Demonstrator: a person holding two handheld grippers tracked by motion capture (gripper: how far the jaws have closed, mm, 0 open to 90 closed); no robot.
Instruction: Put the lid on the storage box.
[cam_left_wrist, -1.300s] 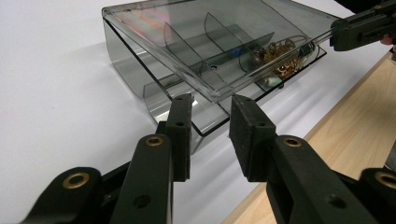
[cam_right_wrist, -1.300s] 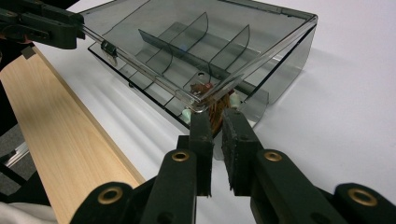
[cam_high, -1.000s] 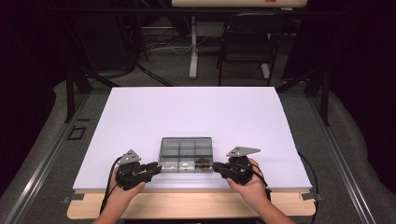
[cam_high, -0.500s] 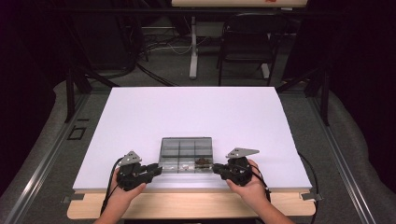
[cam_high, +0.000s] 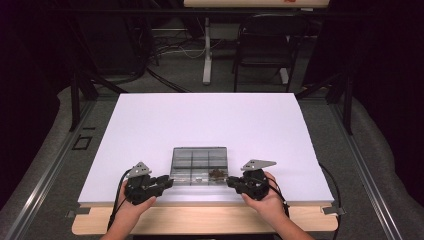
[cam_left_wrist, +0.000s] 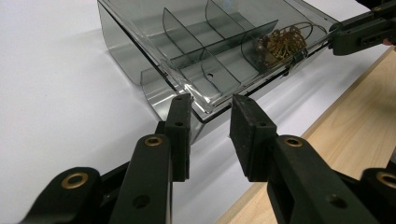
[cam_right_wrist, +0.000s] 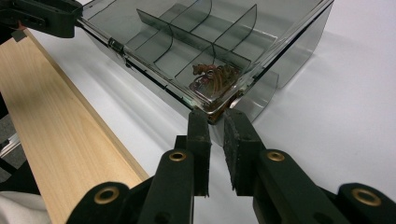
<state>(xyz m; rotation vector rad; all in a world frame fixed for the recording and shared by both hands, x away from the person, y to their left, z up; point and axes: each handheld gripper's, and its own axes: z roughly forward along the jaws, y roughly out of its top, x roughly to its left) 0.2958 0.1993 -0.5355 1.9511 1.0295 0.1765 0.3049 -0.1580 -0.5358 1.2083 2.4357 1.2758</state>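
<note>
While the black fingers (cam_left_wrist: 180, 128) of the left gripper (cam_left_wrist: 210, 126) are being kept slightly apart, the near-left corner of a smoky clear plastic compartment box (cam_left_wrist: 140, 56) is being straddled between their tips, though a firm pinch cannot be told. Likewise, the right gripper (cam_right_wrist: 215, 128) is being held with a narrow gap at the box's opposite near corner. Just beyond its fingertips, a tangle of brownish rubber bands (cam_right_wrist: 215, 77) is lying in the nearest compartment. Beneath everything, a white table top (cam_high: 200, 120) is being used.
</note>
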